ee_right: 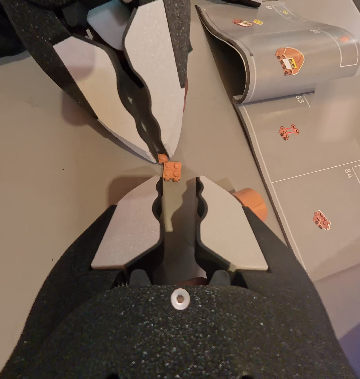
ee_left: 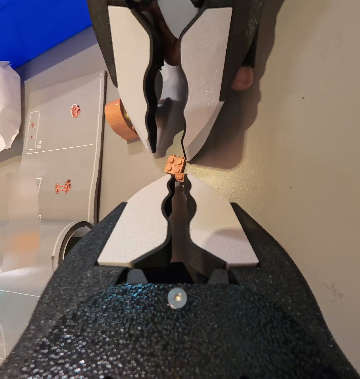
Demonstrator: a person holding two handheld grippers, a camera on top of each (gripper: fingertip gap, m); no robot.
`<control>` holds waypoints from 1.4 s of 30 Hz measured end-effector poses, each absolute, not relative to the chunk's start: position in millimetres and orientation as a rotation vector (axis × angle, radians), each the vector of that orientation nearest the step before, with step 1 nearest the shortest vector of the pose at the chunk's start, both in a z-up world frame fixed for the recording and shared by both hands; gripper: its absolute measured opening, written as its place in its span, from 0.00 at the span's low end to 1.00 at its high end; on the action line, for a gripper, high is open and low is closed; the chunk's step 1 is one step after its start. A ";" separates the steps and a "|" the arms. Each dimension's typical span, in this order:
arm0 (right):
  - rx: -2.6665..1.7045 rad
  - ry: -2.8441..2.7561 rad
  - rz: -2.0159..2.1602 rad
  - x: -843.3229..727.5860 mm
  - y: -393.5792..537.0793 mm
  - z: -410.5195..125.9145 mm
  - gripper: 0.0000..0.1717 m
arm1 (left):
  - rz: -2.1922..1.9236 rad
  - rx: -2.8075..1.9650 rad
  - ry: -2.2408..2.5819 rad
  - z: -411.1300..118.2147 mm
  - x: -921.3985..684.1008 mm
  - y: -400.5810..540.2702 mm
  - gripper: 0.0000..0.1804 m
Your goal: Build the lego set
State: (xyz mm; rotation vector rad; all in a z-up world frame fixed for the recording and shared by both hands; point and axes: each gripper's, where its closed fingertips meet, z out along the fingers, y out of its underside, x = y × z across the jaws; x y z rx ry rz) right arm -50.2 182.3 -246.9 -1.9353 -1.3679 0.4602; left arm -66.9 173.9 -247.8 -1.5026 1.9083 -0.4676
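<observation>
My left gripper is shut on a small brown one-stud brick, gripped at its fingertips over the grey table. This brick touches the corner of a larger brown four-stud block with side studs. My right gripper is open. Its fingertips stand wide apart just short of the block, and neither pad presses on it. In the right wrist view the left gripper comes in from the upper left, pinching the small brick. In the left wrist view the right gripper comes in from above.
An open grey instruction booklet lies to the right and also shows in the left wrist view. A brown rounded piece sits by its edge. Crumpled white paper and a blue surface are at the far left. The grippers are tip to tip, or close to it. My right tips are roughly 5 cm from the brown rounded piece. My left wrist view looks at it from another angle.
</observation>
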 end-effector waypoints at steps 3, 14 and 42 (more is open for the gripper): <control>-1.936 -1.369 0.462 -50.4 182.3 -246.9 0.18 | -0.470 -1.503 1.909 -248.1 -66.6 173.6 0.04; -1.920 -1.403 0.479 -58.7 178.2 -247.2 0.15 | -0.478 -1.504 1.910 -248.8 -66.1 172.7 0.04; -1.733 -1.562 0.493 -66.3 161.5 -242.6 0.09 | -0.601 -1.507 1.900 -242.9 -66.3 163.8 0.04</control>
